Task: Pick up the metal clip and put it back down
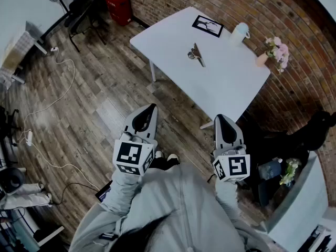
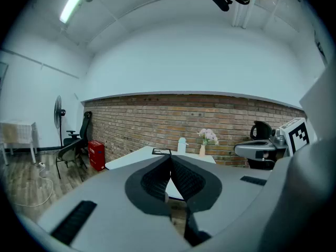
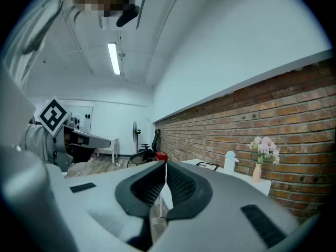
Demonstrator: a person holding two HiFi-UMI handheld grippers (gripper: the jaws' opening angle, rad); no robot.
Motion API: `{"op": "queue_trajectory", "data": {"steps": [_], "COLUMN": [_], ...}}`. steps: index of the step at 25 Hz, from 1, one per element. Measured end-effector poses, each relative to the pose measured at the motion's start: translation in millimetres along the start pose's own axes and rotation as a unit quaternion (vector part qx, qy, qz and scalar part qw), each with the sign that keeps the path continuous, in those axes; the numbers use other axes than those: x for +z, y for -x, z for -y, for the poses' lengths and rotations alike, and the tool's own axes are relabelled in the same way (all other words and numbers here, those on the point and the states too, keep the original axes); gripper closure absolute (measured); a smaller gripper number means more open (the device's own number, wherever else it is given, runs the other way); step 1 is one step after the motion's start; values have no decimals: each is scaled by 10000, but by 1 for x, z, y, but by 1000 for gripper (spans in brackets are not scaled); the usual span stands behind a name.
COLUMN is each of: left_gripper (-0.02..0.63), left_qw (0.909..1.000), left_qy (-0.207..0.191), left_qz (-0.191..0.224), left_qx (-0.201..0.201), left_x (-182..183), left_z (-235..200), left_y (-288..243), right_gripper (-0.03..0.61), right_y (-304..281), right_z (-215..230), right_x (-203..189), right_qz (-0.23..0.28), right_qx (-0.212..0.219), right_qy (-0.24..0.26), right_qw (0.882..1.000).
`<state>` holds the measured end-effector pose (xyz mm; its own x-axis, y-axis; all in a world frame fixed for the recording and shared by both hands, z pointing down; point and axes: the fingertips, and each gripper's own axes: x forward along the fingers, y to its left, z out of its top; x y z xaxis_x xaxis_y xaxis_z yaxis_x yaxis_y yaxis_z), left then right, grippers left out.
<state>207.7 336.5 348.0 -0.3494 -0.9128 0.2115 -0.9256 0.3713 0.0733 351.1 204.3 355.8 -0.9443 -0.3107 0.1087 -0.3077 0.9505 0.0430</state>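
Note:
A metal clip (image 1: 196, 54) lies near the middle of the white table (image 1: 220, 83), far ahead of both grippers. My left gripper (image 1: 151, 108) hangs over the wooden floor short of the table, jaws together with nothing between them. The right gripper (image 1: 219, 118) is level with it, near the table's front corner, also shut and empty. In the left gripper view the left gripper (image 2: 169, 160) points almost level at the table (image 2: 137, 156). In the right gripper view the right gripper (image 3: 165, 166) points past the table (image 3: 252, 181) along the brick wall. Neither gripper view shows the clip.
On the table stand a framed picture (image 1: 207, 25), a white cup (image 1: 240, 33) and a vase of pink flowers (image 1: 273, 51). A red box (image 1: 119, 5) and office chair (image 1: 84, 9) stand at the far wall. Cables (image 1: 50, 104) trail over the floor at left.

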Motion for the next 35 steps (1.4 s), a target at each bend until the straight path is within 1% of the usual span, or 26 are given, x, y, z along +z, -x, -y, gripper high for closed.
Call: {"op": "queue_trajectory", "data": {"steps": [8, 12, 16, 23, 29, 35], "left_gripper": [586, 588, 588, 588, 588, 588], "left_qw": [9996, 9993, 9991, 9995, 9999, 10000], "left_qy": [32, 81, 127, 104, 1, -64], "left_qz": [-9, -41, -16, 46, 49, 19], "left_qx": [268, 370, 398, 286, 101, -26], "left_x": [-8, -11, -7, 13, 36, 46], "left_z": [0, -11, -30, -87, -147, -198], "left_y": [15, 13, -3, -56, -101, -131], "right_gripper": [554, 554, 554, 554, 554, 554], "right_y": [7, -7, -35, -115, -192, -246], "right_z": [-1, -6, -6, -7, -13, -22], "right_x": [-11, -10, -9, 4, 23, 24], "right_qz": [-33, -48, -82, -66, 1, -73], "right_qx": [172, 348, 378, 408, 294, 117], "right_qy": [-149, -114, -138, -67, -65, -168], "right_qw": [9997, 9993, 9992, 9991, 9995, 9998]}}
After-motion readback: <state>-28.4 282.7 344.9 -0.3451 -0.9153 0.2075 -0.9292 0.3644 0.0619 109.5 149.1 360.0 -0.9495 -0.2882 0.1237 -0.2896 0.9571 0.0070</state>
